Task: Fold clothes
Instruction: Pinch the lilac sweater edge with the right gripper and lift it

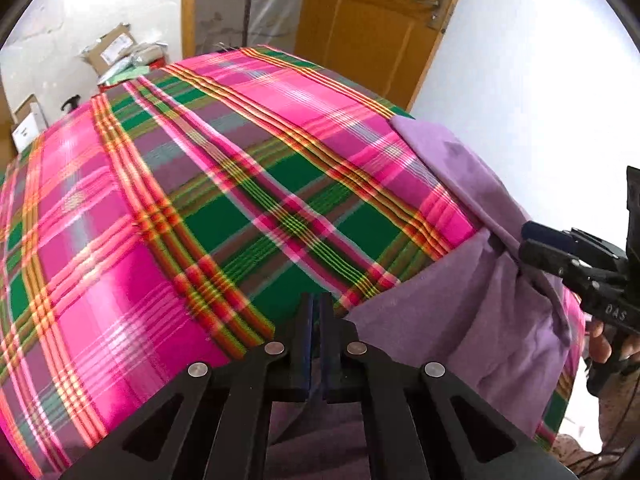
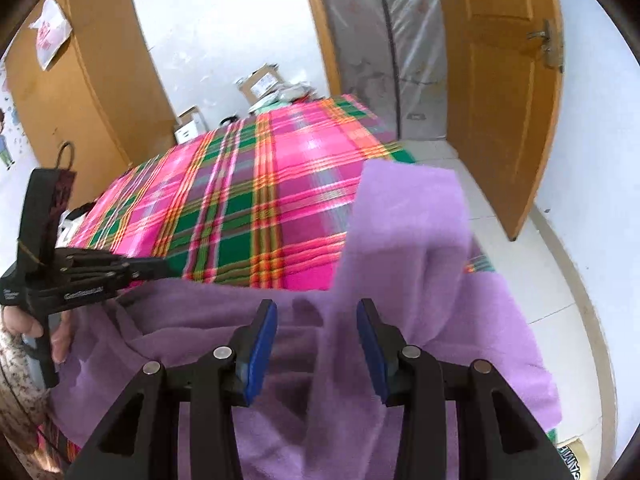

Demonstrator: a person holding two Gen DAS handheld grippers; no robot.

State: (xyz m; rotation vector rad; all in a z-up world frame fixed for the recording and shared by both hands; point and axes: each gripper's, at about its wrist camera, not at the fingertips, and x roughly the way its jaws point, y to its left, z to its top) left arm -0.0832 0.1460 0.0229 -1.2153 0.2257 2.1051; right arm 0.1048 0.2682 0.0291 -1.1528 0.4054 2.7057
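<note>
A purple garment [image 1: 460,320] [image 2: 400,240] lies crumpled at the near edge of a bed covered by a pink and green plaid sheet [image 1: 200,200] [image 2: 260,200]. My left gripper [image 1: 316,304] [image 2: 170,268] is shut, its fingers pinching the garment's left edge, which runs taut from it. My right gripper [image 2: 316,308] [image 1: 524,240] is open, its blue pads [image 2: 262,344] wide apart. A raised fold of the purple cloth stands between the pads and rises over the right finger.
An orange wooden door [image 1: 380,20] [image 2: 500,80] stands ajar at the bed's far right, beside a plastic-covered opening [image 2: 380,40]. Cardboard boxes [image 1: 112,48] [image 2: 260,80] sit beyond the bed. A wardrobe [image 2: 80,100] stands left. A person's hand [image 2: 24,324] holds the left gripper.
</note>
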